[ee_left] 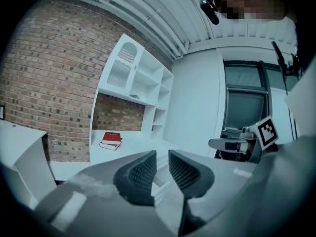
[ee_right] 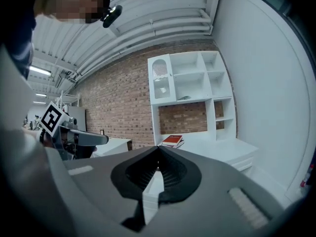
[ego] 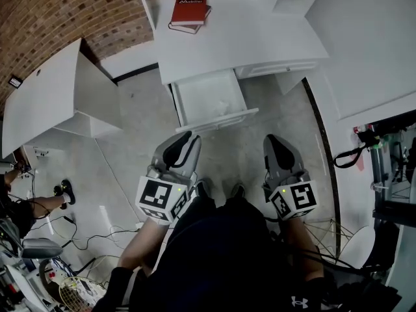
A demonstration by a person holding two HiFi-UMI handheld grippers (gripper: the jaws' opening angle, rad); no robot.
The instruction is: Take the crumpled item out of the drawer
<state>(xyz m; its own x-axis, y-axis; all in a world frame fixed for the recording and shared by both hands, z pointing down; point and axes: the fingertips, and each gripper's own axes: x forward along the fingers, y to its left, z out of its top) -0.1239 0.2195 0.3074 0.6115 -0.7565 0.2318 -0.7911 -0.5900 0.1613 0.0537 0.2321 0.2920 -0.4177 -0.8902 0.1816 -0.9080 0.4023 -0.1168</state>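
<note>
The white desk's drawer (ego: 182,103) stands pulled out toward me. A pale crumpled item (ego: 223,107) lies near its front right corner. My left gripper (ego: 188,139) hovers just in front of the drawer's front panel, level with its left half. In the left gripper view the left gripper (ee_left: 162,155) has a clear gap between its jaws and nothing in it. My right gripper (ego: 273,141) hangs over the floor to the right of the drawer. The right gripper (ee_right: 158,150) has its jaw tips touching and holds nothing.
A red book (ego: 190,9) lies on another book on the desk top (ego: 260,31). A white shelf unit (ee_right: 190,83) stands on the desk against the brick wall. A second white table (ego: 45,90) is at the left, with cables on the floor (ego: 78,239).
</note>
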